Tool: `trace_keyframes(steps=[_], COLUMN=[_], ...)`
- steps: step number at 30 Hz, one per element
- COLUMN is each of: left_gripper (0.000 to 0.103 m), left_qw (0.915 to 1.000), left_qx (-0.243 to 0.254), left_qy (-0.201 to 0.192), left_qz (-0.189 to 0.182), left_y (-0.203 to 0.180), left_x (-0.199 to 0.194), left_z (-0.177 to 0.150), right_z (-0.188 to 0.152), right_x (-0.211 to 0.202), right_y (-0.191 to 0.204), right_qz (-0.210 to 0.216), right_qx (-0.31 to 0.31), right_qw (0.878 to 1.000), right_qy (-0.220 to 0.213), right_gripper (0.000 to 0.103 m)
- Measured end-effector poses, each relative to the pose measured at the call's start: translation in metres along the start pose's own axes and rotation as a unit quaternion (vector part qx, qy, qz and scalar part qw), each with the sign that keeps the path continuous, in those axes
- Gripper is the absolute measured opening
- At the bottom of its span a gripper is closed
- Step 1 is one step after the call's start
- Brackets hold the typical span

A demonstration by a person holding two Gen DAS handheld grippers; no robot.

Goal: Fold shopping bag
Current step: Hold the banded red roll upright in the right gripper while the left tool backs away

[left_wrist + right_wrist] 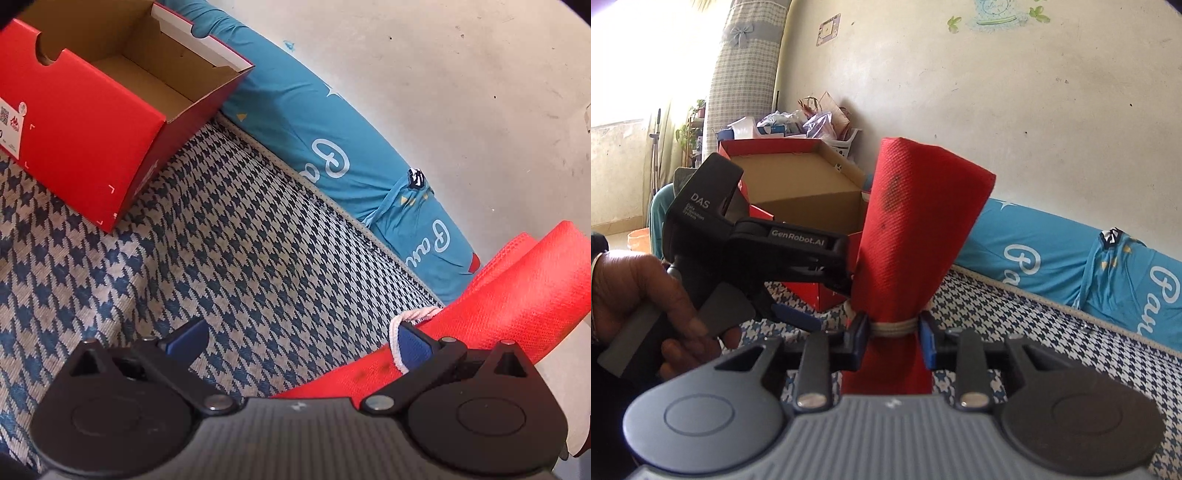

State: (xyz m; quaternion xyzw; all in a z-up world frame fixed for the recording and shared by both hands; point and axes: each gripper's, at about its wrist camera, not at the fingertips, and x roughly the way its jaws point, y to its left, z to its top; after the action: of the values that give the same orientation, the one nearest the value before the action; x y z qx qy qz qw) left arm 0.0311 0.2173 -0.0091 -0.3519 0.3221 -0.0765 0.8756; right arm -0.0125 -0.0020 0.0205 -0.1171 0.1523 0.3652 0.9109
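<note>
The red non-woven shopping bag (pixel 912 229) is rolled into a bundle with a white cord (pixel 894 326) wound around it. My right gripper (pixel 894 332) is shut on the bundle at the cord and holds it upright above the bed. My left gripper (pixel 299 339) is open; its right finger (pixel 415 345) has the white cord loop (pixel 397 339) hooked over it, against the red bag (pixel 517 288). In the right wrist view the left gripper (pixel 827 291) sits just left of the bundle, held by a hand (pixel 646 295).
An open red shoe box (pixel 85 122) stands on the houndstooth bed cover (pixel 221 240); it also shows behind the bag in the right wrist view (pixel 798 184). A blue printed bolster (pixel 332 147) runs along the wall. Cluttered baskets (pixel 798 125) stand at the back.
</note>
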Motion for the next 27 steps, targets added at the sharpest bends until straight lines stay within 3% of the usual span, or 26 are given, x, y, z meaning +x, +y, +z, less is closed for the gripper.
trace_keyframes(steps=[4, 6, 7, 9, 11, 21, 22, 24, 27], left_gripper=[0.103, 0.103, 0.103, 0.103, 0.103, 0.103, 0.103, 0.103, 0.103], left_qw=[1.0, 1.0, 1.0, 1.0, 1.0, 0.9999, 0.9999, 0.9999, 0.9998], left_qx=[0.003, 0.003, 0.002, 0.004, 0.006, 0.013, 0.014, 0.014, 0.012], left_qy=[-0.002, -0.001, -0.001, -0.001, -0.002, -0.003, -0.003, -0.006, -0.013], left_qz=[-0.001, -0.001, -0.002, -0.002, -0.003, -0.005, -0.004, -0.002, -0.005], left_y=[-0.001, -0.001, 0.0, 0.002, 0.002, 0.001, 0.0, 0.0, 0.0], left_x=[0.0, 0.0, 0.0, 0.001, 0.001, 0.001, 0.001, 0.0, -0.001], left_z=[-0.001, 0.0, 0.0, 0.001, 0.001, 0.0, 0.0, 0.0, 0.0], right_z=[-0.005, -0.005, -0.004, -0.004, -0.004, -0.009, -0.01, -0.01, -0.011], right_x=[0.007, 0.006, 0.003, 0.002, 0.001, 0.032, 0.035, 0.04, 0.044], right_y=[0.007, 0.009, 0.007, 0.005, 0.004, -0.004, -0.005, -0.007, -0.009], right_qz=[-0.009, -0.008, -0.006, -0.006, -0.011, -0.009, -0.003, 0.011, 0.012], right_qx=[-0.022, -0.02, -0.011, 0.003, 0.008, 0.068, 0.079, 0.089, 0.092], right_qw=[0.999, 0.999, 1.0, 1.0, 1.0, 0.997, 0.996, 0.995, 0.995], right_qy=[0.03, 0.031, 0.027, 0.025, 0.021, 0.031, 0.034, 0.039, 0.045], right_gripper=[0.034, 0.04, 0.046, 0.086, 0.092, 0.089, 0.086, 0.062, 0.041])
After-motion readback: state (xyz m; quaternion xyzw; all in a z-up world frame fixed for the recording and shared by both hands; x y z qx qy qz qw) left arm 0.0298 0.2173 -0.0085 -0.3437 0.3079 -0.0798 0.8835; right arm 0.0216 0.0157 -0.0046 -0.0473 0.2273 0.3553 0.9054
